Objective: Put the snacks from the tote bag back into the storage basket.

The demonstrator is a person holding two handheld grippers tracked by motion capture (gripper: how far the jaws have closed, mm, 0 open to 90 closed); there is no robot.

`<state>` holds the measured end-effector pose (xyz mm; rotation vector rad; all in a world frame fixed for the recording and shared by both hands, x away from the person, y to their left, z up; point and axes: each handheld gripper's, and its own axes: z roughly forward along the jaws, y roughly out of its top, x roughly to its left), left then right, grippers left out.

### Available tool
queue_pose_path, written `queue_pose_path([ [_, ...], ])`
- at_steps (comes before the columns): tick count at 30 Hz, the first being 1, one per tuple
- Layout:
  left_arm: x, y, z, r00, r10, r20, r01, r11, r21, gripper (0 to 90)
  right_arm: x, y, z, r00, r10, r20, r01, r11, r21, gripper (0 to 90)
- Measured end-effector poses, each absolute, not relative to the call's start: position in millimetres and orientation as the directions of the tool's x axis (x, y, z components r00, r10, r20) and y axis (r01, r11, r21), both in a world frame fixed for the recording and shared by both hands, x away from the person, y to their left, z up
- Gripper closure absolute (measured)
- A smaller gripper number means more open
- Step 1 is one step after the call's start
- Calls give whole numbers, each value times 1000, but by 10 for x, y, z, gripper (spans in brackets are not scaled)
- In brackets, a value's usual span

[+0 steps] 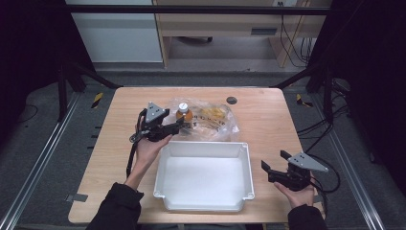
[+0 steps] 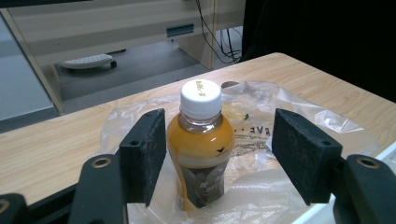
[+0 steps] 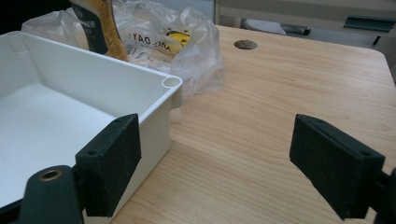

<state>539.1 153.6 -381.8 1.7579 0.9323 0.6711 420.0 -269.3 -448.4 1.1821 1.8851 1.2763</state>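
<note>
orange drink bottle (image 2: 201, 144) stands upright on a clear plastic bag (image 2: 289, 116). left claw (image 2: 219, 156) spread around it, pads not pressing. right claw (image 3: 231, 170) spread beside the white tray (image 3: 154, 100).

Left gripper (image 1: 178, 127) beside bottle (image 1: 184, 113) on table (image 1: 268, 120).

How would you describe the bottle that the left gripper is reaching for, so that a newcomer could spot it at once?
Start at the white tray in the middle of the wooden table. Just behind its far rim lies a crumpled clear plastic bag. The bottle stands upright on that bag between the left gripper's open jaws: small, filled with orange drink, white cap, dark label, the one upright thing there.
</note>
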Motion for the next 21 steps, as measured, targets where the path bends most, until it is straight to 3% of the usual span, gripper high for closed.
queue_pose_path([
  [21,5603,1414,-3831,537,843,32,282,-215,935,385,4204,-2686,-4488,-452,892,23,353,155,923,169],
])
